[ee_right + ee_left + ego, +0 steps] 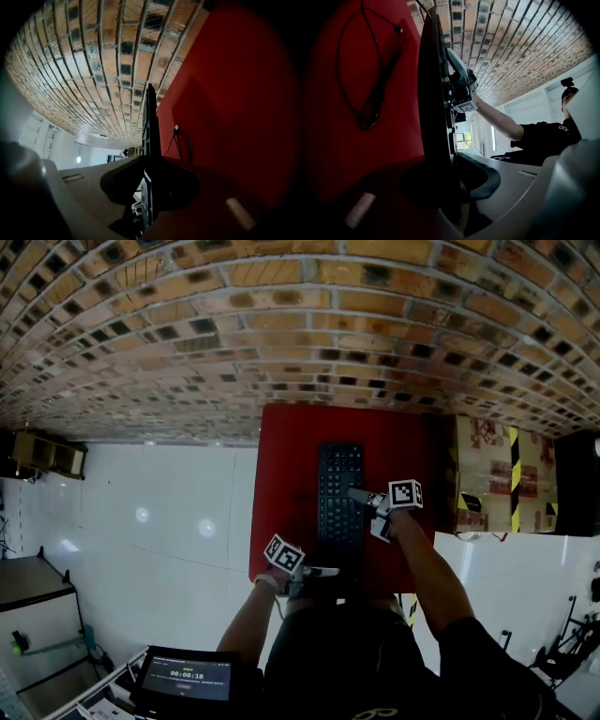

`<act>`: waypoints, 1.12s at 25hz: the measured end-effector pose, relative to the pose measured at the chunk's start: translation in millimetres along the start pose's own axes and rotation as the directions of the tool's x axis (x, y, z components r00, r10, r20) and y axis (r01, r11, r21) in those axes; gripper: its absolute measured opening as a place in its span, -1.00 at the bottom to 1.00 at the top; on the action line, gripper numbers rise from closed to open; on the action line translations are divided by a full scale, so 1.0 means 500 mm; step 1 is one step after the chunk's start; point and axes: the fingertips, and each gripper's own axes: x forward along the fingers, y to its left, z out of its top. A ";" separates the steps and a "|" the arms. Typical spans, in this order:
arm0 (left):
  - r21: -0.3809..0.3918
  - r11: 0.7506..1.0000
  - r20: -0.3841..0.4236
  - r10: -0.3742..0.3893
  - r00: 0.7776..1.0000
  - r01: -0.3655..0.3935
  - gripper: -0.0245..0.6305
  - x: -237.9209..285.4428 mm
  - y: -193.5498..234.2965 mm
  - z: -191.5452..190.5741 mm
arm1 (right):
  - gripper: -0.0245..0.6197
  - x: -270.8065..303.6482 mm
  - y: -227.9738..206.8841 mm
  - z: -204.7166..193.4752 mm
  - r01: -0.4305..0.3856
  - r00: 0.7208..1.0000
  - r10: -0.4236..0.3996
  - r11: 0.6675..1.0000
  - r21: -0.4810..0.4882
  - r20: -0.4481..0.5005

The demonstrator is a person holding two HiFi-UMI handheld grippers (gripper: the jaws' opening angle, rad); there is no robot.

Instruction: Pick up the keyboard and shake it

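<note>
One red table (281, 456) stands against one brick wall (281, 324). Over the table's top there is one black keyboard (340, 474), and one thin black cable (367, 123) loops on the red surface beside it. Two grippers reach over the table, the left gripper (328, 571) at its near edge and the right gripper (358, 494) above its middle. One taped cardboard box (502, 474) sits just right of the table, one wooden shelf (47, 454) well to its left, and one lit screen (186, 676) near its front left corner.

Workshop-like room with brick wall (281, 324) and taped cardboard box (489, 491)
</note>
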 end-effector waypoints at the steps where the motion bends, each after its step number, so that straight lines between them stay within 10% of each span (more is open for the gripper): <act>1: -0.008 1.000 -0.002 0.003 1.000 -0.003 -0.57 -0.002 0.005 0.001 | -0.71 0.003 -0.005 0.001 0.004 1.000 -0.004 1.000 0.007 0.000; 28: -0.070 0.997 -0.019 0.032 0.999 -0.033 -0.53 -0.032 0.068 0.059 | -0.69 0.034 -0.080 0.056 0.082 0.996 -0.084 0.994 0.070 0.027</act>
